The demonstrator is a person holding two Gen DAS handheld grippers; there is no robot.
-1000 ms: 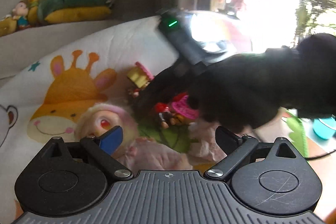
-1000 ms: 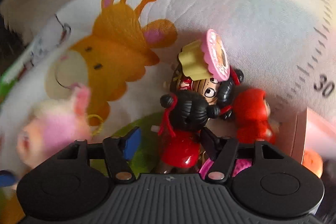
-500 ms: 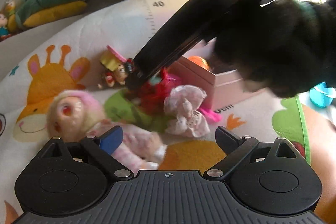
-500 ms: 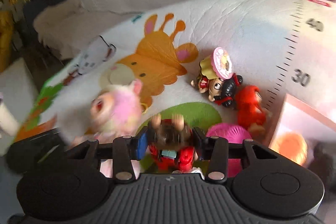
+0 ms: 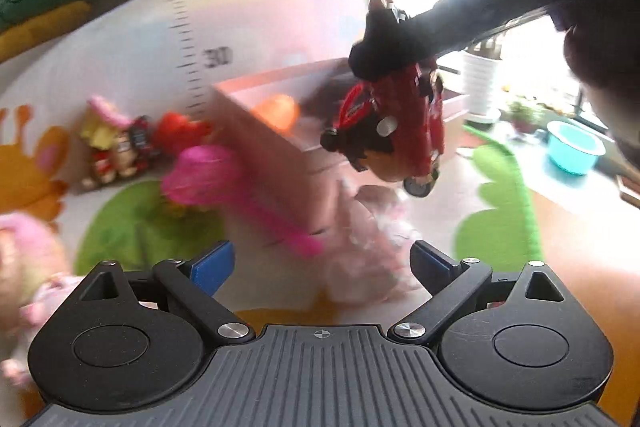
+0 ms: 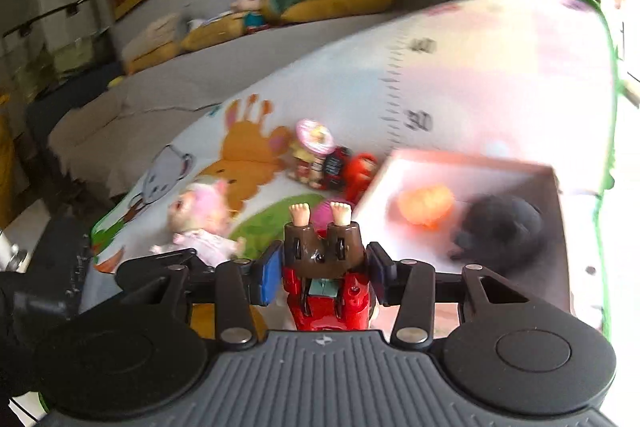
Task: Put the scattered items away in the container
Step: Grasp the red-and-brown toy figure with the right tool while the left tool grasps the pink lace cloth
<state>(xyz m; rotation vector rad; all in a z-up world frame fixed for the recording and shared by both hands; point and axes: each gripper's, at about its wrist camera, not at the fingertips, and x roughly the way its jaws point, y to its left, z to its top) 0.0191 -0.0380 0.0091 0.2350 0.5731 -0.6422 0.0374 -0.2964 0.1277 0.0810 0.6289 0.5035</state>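
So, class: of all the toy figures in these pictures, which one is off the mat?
The red-dressed doll, clamped upside down between the right gripper's jaws, bare feet up. The pink-haired doll and the small figures lie on the mat.

Right gripper [image 5: 394, 57] holds red doll [image 5: 394, 131] above pink box [image 5: 276, 131]; left gripper [image 5: 322, 261] open.

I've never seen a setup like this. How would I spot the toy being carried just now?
Find the pink box on the animal-print mat. In front of it, the right gripper holds a doll in red. It alone is off the mat, upside down, bare feet up.
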